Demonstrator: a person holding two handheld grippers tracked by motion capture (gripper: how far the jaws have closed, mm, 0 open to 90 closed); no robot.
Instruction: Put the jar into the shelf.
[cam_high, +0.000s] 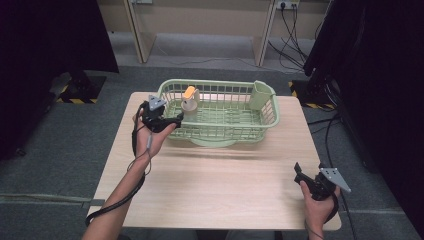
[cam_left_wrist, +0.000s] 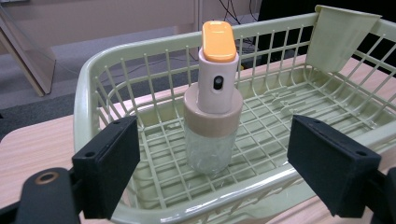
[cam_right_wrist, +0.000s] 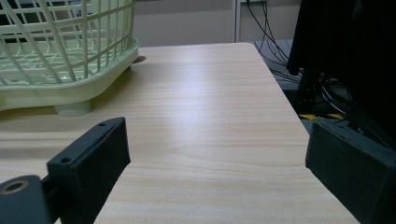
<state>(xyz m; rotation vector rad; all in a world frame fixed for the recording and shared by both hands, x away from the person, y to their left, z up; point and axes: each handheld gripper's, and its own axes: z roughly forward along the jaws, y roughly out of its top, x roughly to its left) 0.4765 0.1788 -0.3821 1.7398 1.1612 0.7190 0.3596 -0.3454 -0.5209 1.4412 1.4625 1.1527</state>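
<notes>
We see a small spray bottle (cam_left_wrist: 214, 100) standing upright in the green basket (cam_high: 220, 137), at the centre of the left gripper view and in the upper middle of the high view, near the basket's left end. The left gripper (cam_high: 172, 119) sits at the basket's left rim in the high view, its jaws apart with nothing between them; in its own view the bottle stands beyond the two black jaws, clear of both. The bottle looks light and stiff, with a clear body that we judge to be smooth and perhaps slippery, a tan collar, and an orange cap (cam_left_wrist: 218, 41) on a tall head that could make it tip. We would take it at the tan collar or just below, where the width is even, squeezing gently. The right gripper (cam_high: 304, 176) rests at the lower right of the high view, also spread wide and holding nothing, well apart from the basket. The left gripper view gives the nozzle hole and the clear body; the high view gives both hands on the table (cam_high: 220, 185). The right gripper view adds the basket's foot at its upper left.
</notes>
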